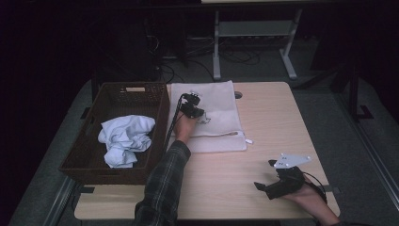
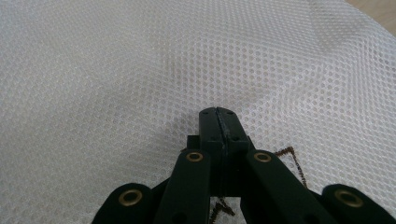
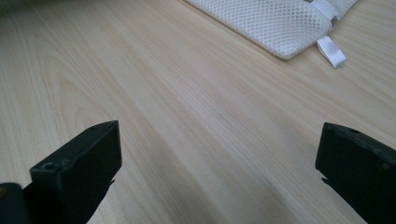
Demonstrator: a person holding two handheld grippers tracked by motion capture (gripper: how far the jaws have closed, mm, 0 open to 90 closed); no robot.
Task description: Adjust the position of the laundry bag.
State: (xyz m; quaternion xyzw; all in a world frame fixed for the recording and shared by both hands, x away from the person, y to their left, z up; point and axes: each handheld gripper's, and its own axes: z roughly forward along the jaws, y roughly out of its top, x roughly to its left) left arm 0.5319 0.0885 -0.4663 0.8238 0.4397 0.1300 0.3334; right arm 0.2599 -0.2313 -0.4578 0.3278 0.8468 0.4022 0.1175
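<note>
Mesh bag point(image 1: 211, 117) lies flat on table point(image 1: 263, 141), just right of wicker basket point(image 1: 117, 132). We see left gripper point(image 2: 218, 114) clenched, jaws together, over bag's mesh. Right gripper point(image 3: 219, 154) released, jaws wide apart over bare wood near bag's corner.

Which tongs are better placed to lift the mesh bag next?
Left. The left tongs sit shut on the mesh bag; the right tongs rest open on bare table, away from it.
</note>
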